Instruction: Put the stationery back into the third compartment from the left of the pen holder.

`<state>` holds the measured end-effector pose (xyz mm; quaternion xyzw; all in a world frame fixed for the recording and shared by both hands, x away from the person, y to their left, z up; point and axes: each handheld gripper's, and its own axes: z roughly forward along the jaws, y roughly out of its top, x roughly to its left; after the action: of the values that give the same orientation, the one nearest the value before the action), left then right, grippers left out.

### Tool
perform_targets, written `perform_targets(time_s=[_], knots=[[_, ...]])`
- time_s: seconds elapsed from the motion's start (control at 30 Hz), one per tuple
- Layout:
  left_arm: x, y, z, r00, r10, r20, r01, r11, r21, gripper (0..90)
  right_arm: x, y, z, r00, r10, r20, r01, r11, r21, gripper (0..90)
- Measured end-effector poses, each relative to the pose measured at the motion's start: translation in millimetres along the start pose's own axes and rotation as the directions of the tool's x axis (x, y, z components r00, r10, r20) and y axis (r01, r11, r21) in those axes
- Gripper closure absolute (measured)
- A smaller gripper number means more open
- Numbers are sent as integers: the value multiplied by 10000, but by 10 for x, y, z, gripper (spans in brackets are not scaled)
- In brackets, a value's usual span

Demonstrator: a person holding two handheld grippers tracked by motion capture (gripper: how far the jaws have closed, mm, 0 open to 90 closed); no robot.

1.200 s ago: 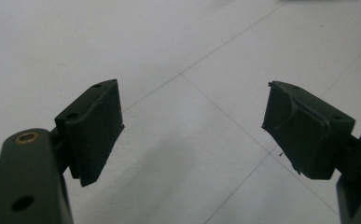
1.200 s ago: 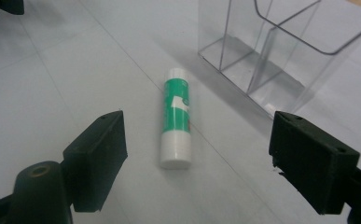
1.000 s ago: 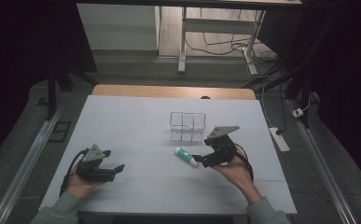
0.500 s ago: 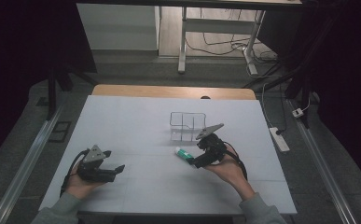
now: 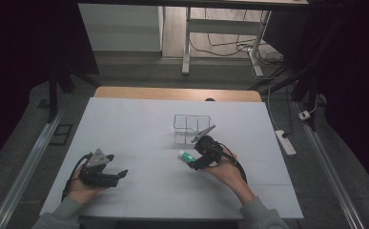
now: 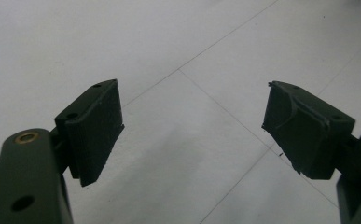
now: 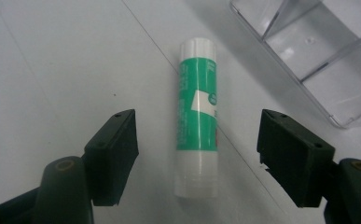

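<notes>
A green and white glue stick (image 7: 197,116) lies flat on the white table; in the high view the glue stick (image 5: 186,155) rests just in front of a clear plastic divided box (image 5: 189,128). My right gripper (image 7: 198,140) reaches down over the stick, one jaw on each side. Its jaws have just been closing, but a gap remains on both sides of the stick, so it is open. In the high view the right gripper (image 5: 195,163) comes at the stick from the right. My left gripper (image 5: 122,174) rests at the near left, open, with bare table between its jaws (image 6: 192,126).
The clear box (image 7: 318,51) stands close beyond the stick, to the upper right in the right gripper view. The white table top (image 5: 134,124) ends in a wooden strip (image 5: 172,93) at the back. A power strip (image 5: 285,142) lies on the floor to the right.
My right hand has moved left and down onto the glue stick, so its jaws now straddle it, and they stand narrower. The left hand has stayed put.
</notes>
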<state>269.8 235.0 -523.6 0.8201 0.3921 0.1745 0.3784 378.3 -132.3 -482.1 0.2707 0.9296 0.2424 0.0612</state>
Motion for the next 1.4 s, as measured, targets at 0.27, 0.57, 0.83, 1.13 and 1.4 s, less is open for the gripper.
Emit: perform_targets(time_s=[0.27,0.57,0.83,1.13,1.4], knots=[[1,-1,9,10000,19,-10,-19,10000,41,191,-3,-18,101,10000,-15,90,10,9981,611,370],[-6,-2,14,10000,43,-6,-43,10000,72,191,2,-23,166,9997,-216,148,199,9941,1069,476],[-1,-4,16,10000,49,-6,-49,10000,73,191,40,-19,208,9978,-598,269,554,9884,1412,637],[-4,-6,17,9999,115,-83,-114,9999,93,192,40,-28,186,9975,-673,205,643,9904,1220,644],[-15,-2,13,9996,228,-148,-227,9997,83,196,-3,-31,23,9994,-321,-101,324,9986,412,644]])
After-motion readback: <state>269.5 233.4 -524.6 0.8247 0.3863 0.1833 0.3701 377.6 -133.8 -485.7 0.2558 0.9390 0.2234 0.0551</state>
